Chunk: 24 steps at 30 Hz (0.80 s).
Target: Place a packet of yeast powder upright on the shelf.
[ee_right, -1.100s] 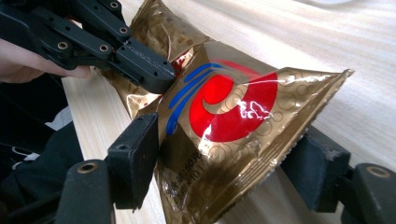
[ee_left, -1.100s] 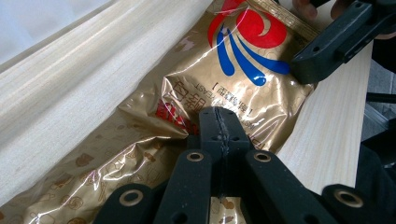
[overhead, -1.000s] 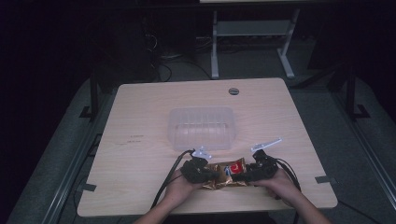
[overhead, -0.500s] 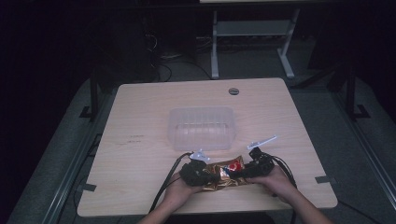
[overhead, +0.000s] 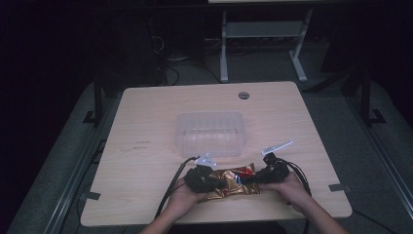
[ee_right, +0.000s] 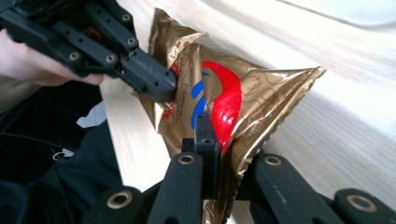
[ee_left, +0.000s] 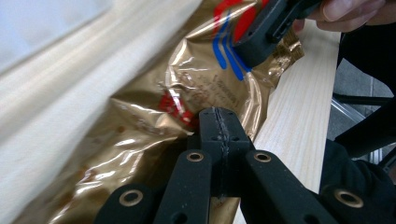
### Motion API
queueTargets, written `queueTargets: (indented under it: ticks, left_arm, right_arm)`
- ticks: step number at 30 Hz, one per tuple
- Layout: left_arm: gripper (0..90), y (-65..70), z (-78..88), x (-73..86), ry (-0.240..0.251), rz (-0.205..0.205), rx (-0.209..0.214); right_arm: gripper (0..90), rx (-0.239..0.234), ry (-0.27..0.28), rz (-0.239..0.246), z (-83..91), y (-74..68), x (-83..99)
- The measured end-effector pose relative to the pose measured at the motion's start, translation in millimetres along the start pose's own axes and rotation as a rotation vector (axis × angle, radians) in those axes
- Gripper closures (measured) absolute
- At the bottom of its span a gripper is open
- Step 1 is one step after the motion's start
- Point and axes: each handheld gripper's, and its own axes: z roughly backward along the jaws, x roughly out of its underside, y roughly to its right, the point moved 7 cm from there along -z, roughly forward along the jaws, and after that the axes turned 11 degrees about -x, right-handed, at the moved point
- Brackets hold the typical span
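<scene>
The crinkled gold foil snack packet (overhead: pixel 229 184) lies on the pale wooden bench (overhead: pixel 146 122) at 6 o'clock. The clear ribbed plastic tub (overhead: pixel 210 133) sits just behind it, centre.

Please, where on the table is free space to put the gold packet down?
The wooden table is bare left of the clear plastic container, right of it, and behind it around the round cable hole. It is crowded at the near edge, where both grippers hold the gold packet.
</scene>
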Motion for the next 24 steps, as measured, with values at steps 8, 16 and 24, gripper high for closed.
queueTargets:
  ticks: [8,16,24]
  left_arm:
    - [89.8,-12.4,33.8,-1.1,0.035,-0.071,-0.095]
    - [89.8,-33.1,64.4,-2.2,0.052,-0.101,-0.182]
    - [89.8,-39.2,69.7,-14.4,0.077,-0.145,-0.226]
  right_arm:
    - [85.7,-0.022,0.022,0.055,11.4,-13.7,-9.6]
    - [85.9,-0.002,0.005,0.148,17.9,-34.1,-28.0]
    - [86.2,0.001,0.032,0.184,26.4,-46.7,-45.7]
